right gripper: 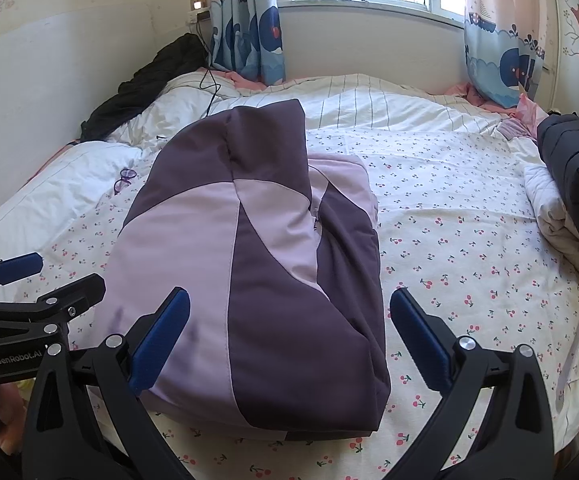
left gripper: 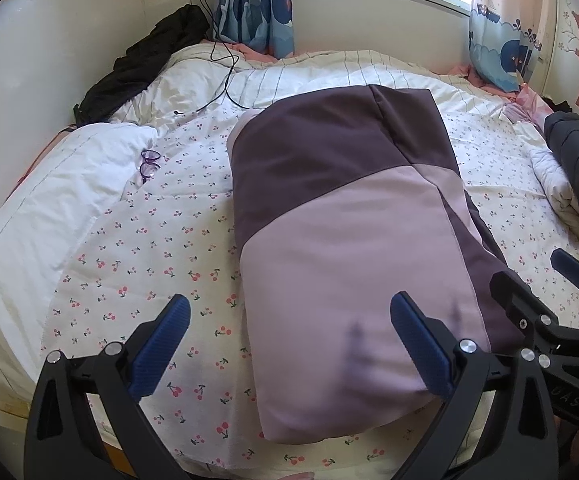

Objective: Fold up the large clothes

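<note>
Purple two-tone jacket (right gripper: 249, 264) lies folded mid-bed, sleeves tucked; both claws, left gripper (left gripper: 289, 344) and right gripper (right gripper: 289, 340), gape wide, holding nothing, at its six o'clock hem; next, I'd guess, lift hem toward twelve

A folded purple jacket (right gripper: 249, 264), pale lilac and dark plum in panels, is lying lengthwise on the bed (right gripper: 469, 248), whose sheet is printed with small cherries. The right gripper (right gripper: 289, 340) is hovering over the near end of the jacket with its blue-padded fingers (right gripper: 161, 340) spread wide, holding nothing. The left gripper (right gripper: 45, 276) is showing at the left edge, also apart. A white pillow (right gripper: 61, 184) is lying to the left with purple glasses (right gripper: 124, 180) beside it. A dark puffer coat (right gripper: 577, 176) is resting at the right edge, over a folded white quilt (right gripper: 549, 208).
</note>
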Demonstrator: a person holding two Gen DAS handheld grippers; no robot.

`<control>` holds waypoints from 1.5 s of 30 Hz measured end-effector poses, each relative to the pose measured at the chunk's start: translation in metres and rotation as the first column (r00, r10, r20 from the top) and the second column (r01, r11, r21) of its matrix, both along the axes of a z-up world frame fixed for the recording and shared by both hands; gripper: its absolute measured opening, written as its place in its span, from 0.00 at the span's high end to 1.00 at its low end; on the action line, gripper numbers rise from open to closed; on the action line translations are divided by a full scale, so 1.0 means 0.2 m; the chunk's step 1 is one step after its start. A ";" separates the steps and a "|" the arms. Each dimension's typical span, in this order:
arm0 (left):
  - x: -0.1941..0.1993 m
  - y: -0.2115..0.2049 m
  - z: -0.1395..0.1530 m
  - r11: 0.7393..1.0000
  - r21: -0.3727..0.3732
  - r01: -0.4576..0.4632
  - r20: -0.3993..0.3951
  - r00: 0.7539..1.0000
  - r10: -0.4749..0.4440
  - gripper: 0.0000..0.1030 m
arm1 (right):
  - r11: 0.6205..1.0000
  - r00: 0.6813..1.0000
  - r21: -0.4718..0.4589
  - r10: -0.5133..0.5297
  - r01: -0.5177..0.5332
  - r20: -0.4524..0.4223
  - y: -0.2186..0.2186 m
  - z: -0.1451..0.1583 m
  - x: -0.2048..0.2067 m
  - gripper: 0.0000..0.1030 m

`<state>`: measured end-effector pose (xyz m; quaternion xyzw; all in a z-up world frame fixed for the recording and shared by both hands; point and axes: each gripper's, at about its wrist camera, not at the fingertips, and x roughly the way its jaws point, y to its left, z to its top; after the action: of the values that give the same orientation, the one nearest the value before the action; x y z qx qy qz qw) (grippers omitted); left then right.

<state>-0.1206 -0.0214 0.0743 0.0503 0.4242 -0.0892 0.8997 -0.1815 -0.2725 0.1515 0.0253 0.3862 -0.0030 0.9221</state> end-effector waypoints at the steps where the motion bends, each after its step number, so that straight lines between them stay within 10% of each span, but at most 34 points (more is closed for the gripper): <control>1: 0.00 0.00 0.00 1.000 0.002 -0.001 0.002 1.000 0.001 0.07 | 1.000 1.000 0.000 0.000 0.000 0.000 0.00 0.00 0.00 0.06; 45: -0.01 -0.01 0.01 1.000 0.016 -0.021 0.022 1.000 0.021 0.07 | 1.000 1.000 -0.014 0.006 -0.006 0.005 0.00 0.01 0.00 0.06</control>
<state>-0.1223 -0.0226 0.0754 0.0541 0.4154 -0.0759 0.9048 -0.1823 -0.2722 0.1532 0.0178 0.3840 -0.0028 0.9232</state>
